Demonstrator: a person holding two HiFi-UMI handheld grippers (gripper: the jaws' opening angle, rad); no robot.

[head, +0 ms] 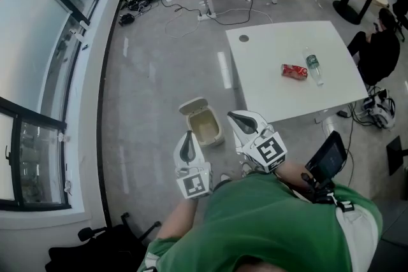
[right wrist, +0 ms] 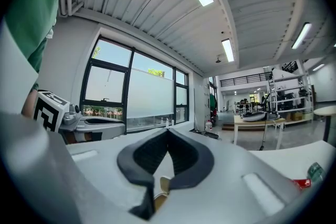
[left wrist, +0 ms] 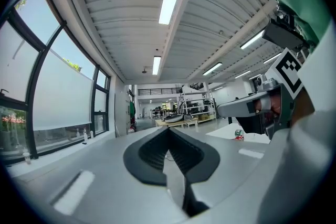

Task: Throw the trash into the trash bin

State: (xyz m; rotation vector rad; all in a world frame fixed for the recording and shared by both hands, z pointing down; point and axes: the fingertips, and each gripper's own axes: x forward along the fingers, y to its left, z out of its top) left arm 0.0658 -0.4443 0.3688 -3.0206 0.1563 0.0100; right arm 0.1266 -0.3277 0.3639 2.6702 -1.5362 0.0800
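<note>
Beige and open-topped, the trash bin stands on the grey floor just ahead of the two tools. Its lid is tipped back on the side away from them. The left tool is at the bin's near left corner and the right tool is just off its right side, so the bin sits between them.

In the left gripper view the left tool has its dark pads pressed together at the tips, with nothing between them. In the right gripper view the right tool is likewise closed tip to tip and carries nothing.

The trash is well beyond the right tool, on the white counter. It is a crushed red can lying just beside a clear bottle with a green label. From the right tool's own camera the can and bottle show low and to the right, well apart from the jaws. The left tool's camera catches the can far off to its right, past the other tool.
</note>
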